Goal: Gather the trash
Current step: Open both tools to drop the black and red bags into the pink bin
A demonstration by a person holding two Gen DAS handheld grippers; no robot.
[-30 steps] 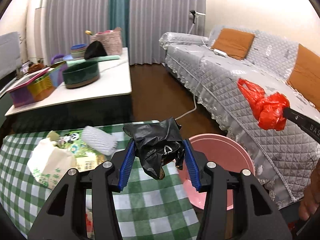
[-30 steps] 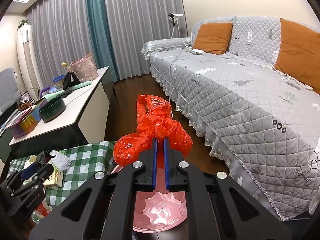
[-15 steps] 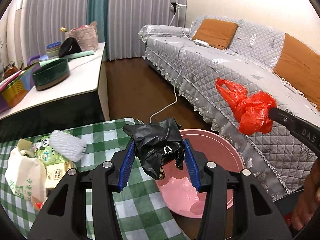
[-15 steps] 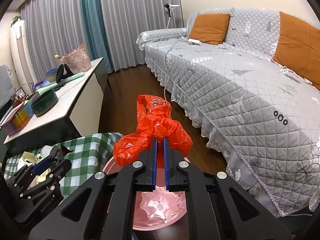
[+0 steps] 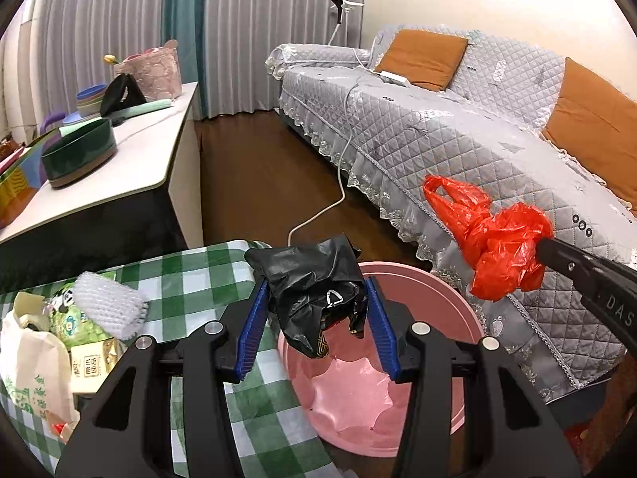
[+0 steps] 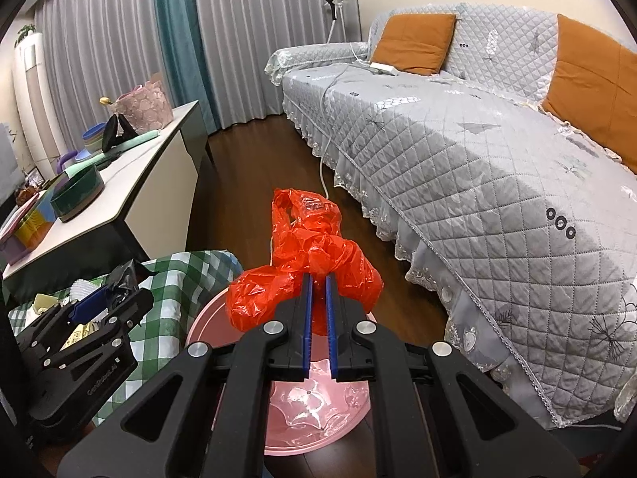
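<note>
My left gripper (image 5: 316, 286) is shut on a crumpled black plastic bag (image 5: 310, 279), held over the near rim of a pink plastic bin (image 5: 450, 306) on the floor. My right gripper (image 6: 317, 279) is shut on a crumpled red plastic bag (image 6: 314, 247), which hangs above the same pink bin (image 6: 314, 406). In the left wrist view the red bag (image 5: 497, 239) and the right gripper's black finger (image 5: 577, 271) sit to the right, above the bin's far side. The left gripper (image 6: 107, 298) with the black bag shows at the left of the right wrist view.
A low table with a green checked cloth (image 5: 187, 279) holds more litter: a white foam net (image 5: 107, 304), a paper bag (image 5: 32, 362), snack packets (image 5: 87, 358). A grey quilted sofa (image 5: 458, 127) stands to the right, a white cabinet (image 5: 119, 167) to the left, a white cable (image 5: 338, 183) on the floor.
My left gripper has carried the black bag rightward from above the checked table to above the pink bin. The red bag has sunk slightly toward the bin.
</note>
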